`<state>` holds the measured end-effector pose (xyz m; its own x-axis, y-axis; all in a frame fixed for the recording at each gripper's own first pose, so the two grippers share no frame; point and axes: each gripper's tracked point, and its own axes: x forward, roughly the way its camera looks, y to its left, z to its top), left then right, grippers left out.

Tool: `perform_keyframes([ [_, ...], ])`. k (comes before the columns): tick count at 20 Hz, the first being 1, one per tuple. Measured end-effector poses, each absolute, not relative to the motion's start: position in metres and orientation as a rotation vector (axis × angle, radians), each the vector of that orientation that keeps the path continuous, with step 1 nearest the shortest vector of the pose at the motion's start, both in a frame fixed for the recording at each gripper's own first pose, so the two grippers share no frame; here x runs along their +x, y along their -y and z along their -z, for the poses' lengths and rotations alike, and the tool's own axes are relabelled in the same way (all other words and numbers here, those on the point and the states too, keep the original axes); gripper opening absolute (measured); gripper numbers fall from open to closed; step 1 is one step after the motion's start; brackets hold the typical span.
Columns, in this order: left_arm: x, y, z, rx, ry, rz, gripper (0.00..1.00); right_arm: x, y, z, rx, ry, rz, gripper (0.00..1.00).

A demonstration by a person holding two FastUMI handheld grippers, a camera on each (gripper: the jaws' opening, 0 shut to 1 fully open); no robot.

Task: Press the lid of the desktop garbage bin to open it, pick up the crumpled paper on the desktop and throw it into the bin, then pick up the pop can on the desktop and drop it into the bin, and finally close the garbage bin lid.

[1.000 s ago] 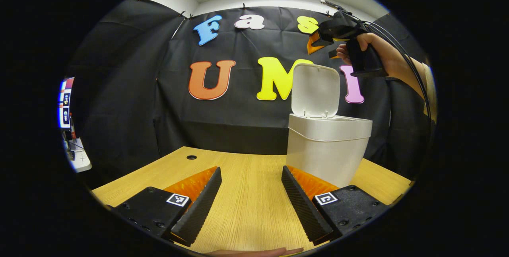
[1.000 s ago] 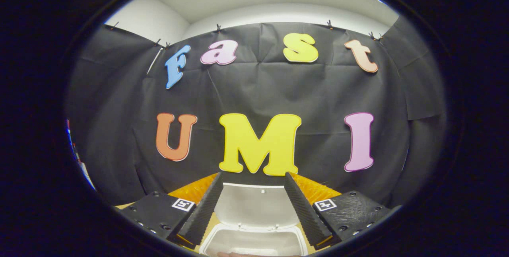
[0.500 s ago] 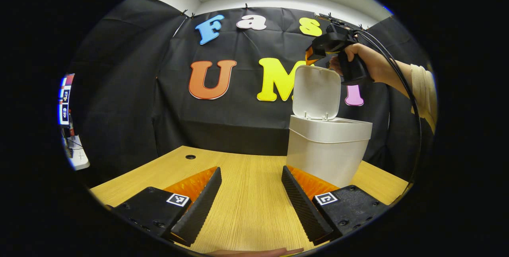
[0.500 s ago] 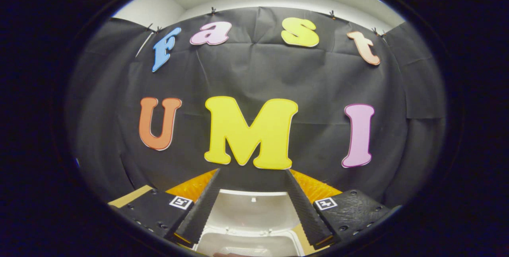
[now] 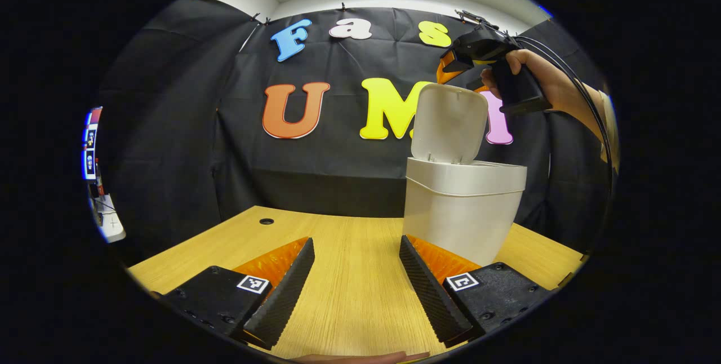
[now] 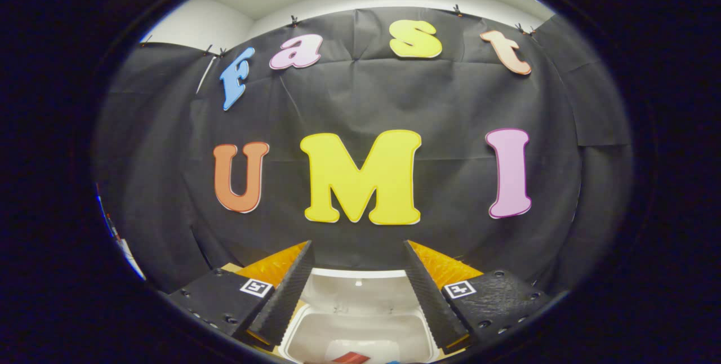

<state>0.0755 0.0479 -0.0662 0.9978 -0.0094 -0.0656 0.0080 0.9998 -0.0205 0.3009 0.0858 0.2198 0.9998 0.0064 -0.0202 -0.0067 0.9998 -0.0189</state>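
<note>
The white bin (image 5: 463, 212) stood on the wooden worktop (image 5: 355, 274), toward its right side in the left gripper view, with its lid (image 5: 449, 123) hinged up and tilted a little forward over the open mouth. In the right gripper view the bin (image 6: 360, 336) lay directly below, its lid (image 6: 360, 288) seen between the two fingers, and inside the bin a red-and-white thing and a bit of blue showed at the bottom edge; what they were could not be told for certain.

The right gripper (image 6: 357, 291) hovered above the bin with its jaws spread wide and nothing between them, the lid's upper edge sitting just under the gap. In the left gripper view that same gripper (image 5: 470, 54) was held by a hand (image 5: 535, 79) just above and behind the top of the lid; whether it touched the lid could not be told.

The left gripper (image 5: 355, 285) sat low over the worktop, well apart from the lid and a little to the left of the bin. Its jaws were released and gaping, with bare wood between them, and the bin's lower wall stood just beyond the right-hand finger (image 5: 431, 291). A small dark hole (image 5: 266, 221) marked the worktop farther back on the left.
</note>
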Motion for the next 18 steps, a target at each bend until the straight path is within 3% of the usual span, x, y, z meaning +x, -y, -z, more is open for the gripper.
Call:
perform_keyframes([
  [1,0.075,-0.049,0.064,-0.02,-0.064,0.003,0.98,0.295,-0.087,-0.216,-0.021,-0.014,-0.009,0.98],
  [4,0.073,-0.049,0.058,-0.012,-0.042,0.005,0.98,0.279,-0.094,-0.197,-0.012,-0.036,-0.038,0.9],
  [9,0.074,-0.053,0.059,-0.01,-0.037,-0.015,0.98,0.258,-0.097,-0.166,-0.03,-0.086,-0.066,0.9],
  [18,0.074,-0.041,0.064,0.008,-0.044,0.0,0.98,0.241,-0.083,-0.118,-0.026,-0.176,-0.074,0.93],
])
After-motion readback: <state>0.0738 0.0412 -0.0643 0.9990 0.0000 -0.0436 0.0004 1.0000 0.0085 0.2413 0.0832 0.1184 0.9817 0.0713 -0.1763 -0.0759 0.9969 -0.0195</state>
